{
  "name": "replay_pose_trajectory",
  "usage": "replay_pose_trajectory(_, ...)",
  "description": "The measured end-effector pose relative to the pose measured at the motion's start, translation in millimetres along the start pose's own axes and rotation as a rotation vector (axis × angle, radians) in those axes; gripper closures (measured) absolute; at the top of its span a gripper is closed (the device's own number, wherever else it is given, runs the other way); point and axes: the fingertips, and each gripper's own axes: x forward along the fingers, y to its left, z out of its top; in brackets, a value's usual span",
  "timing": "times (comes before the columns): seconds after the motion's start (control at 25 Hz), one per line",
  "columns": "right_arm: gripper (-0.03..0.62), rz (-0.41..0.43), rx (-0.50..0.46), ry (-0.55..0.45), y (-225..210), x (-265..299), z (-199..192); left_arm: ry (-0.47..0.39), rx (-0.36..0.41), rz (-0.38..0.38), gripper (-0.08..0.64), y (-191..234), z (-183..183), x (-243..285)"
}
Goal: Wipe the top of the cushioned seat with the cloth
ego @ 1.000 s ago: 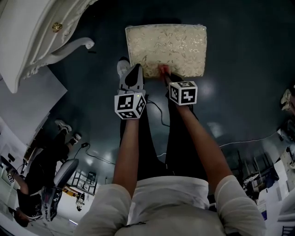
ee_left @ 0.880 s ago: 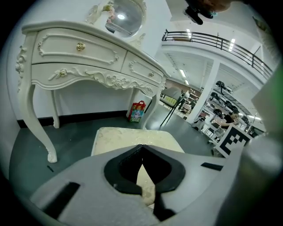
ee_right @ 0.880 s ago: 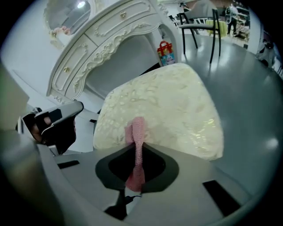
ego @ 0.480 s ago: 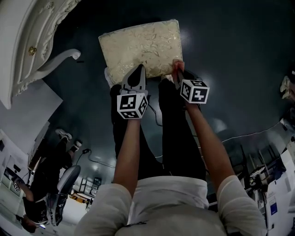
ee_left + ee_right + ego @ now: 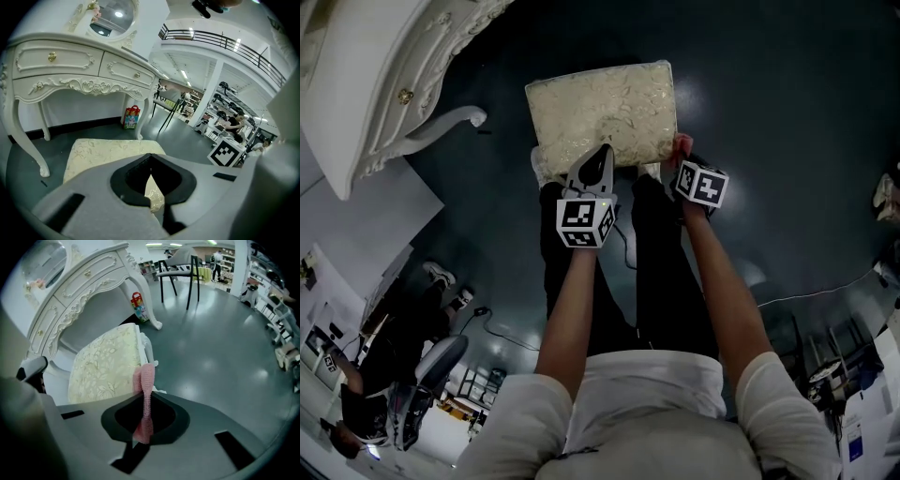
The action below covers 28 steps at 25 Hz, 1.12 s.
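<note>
The cushioned seat [image 5: 600, 112], cream with a leaf pattern, stands on the dark floor ahead of the person's legs. My right gripper [image 5: 680, 152] is shut on a pink cloth [image 5: 145, 383], which hangs in a narrow strip just off the seat's near right corner. In the right gripper view the seat [image 5: 107, 364] lies to the left of the cloth. My left gripper [image 5: 599, 161] is shut with nothing in it, its tips over the seat's near edge [image 5: 110, 149].
A white carved dressing table [image 5: 370, 84] stands to the left of the seat, and its legs [image 5: 28, 140] are close by. A small red bag [image 5: 131, 117] and a black chair [image 5: 180, 268] stand beyond. A cable [image 5: 626, 234] runs across the floor.
My right gripper has carried the cloth rightward along the seat's near edge and off its right corner. The left gripper has stayed shut at the near edge.
</note>
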Motion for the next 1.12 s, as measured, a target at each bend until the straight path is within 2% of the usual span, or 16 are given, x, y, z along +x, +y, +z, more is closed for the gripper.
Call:
replay_pose_trajectory(0.08,0.568,-0.006,0.023,-0.016,3,-15,8,-0.01,0.005,0.003,0.546,-2,16,-12)
replay_pose_trajectory(0.16,0.568,0.025,0.008,-0.072,22,-40,31,-0.032,0.007,0.007,0.546,-2,38,-25)
replay_pose_trajectory(0.36,0.568,0.15,-0.084,-0.294,108,-147,105,-0.095,-0.007,0.006,0.546,-8,112,-79)
replay_pose_trajectory(0.48,0.568,0.191,-0.134,-0.461,159,-226,157,-0.178,0.024,-0.008,0.546,-16,181,-114)
replay_pose_trajectory(0.64,0.568,0.234,-0.19,-0.663,221,-332,218,-0.314,0.121,-0.036,0.546,-32,291,-164)
replay_pose_trajectory(0.8,0.568,0.24,-0.208,-0.827,262,-429,251,-0.44,0.192,-0.059,0.546,-50,379,-229)
replay_pose_trajectory(0.96,0.568,0.236,-0.327,-0.988,310,-510,286,-0.562,0.24,-0.063,0.546,-61,457,-280)
replay_pose_trajectory(1.12,0.568,0.256,-0.404,-1.114,346,-574,301,-0.662,0.291,-0.064,0.546,-76,517,-318)
